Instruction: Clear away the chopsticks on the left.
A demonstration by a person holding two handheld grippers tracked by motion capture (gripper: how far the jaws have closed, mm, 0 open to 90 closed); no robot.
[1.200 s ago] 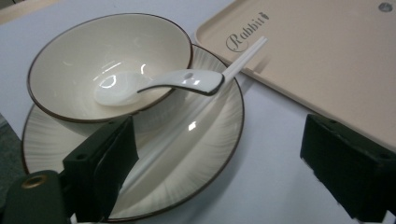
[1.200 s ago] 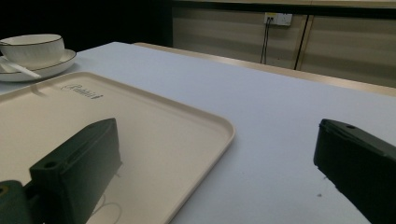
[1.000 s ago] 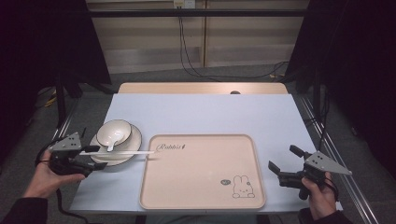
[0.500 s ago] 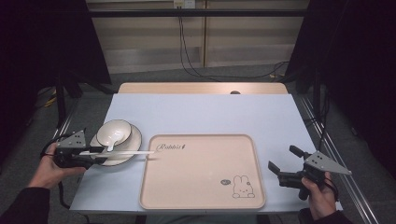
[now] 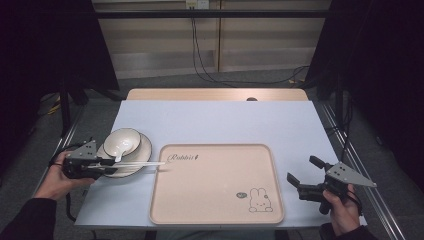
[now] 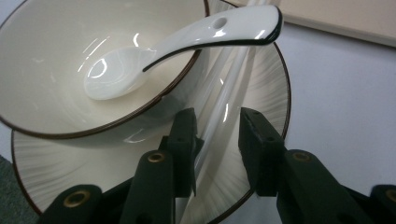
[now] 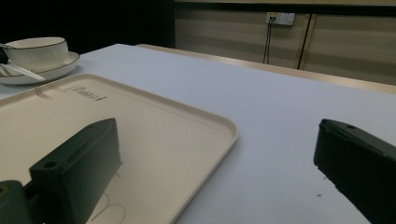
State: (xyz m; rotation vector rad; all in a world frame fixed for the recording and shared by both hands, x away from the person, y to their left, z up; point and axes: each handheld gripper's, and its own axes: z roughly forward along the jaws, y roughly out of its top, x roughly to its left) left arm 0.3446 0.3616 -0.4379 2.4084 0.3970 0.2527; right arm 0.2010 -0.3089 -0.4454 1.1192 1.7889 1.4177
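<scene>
White chopsticks (image 5: 145, 163) lie across a striped plate (image 5: 142, 150), their tips reaching the edge of a beige tray (image 5: 215, 200). On the plate stands a cream bowl (image 5: 125, 137) with a white spoon (image 6: 187, 39) in it. My left gripper (image 5: 109, 167) is low at the plate's near rim. Its jaws have just been closing and now stand on either side of the chopsticks (image 6: 224, 93), with a narrow gap left at the right pad, so the left gripper (image 6: 217, 126) is open. My right gripper (image 5: 301, 168) hovers open and bare at the tray's right side.
The pale blue table (image 5: 215, 120) ends in a wooden strip at the back, with dark floor and cables beyond. The tray (image 7: 140, 121) carries a rabbit drawing and is otherwise bare. The bowl (image 7: 35, 49) and plate sit far off in the right gripper view.
The left gripper's jaws have narrowed around the chopsticks' near ends, and the hand has shifted slightly. The right gripper and the dishes have not moved.
</scene>
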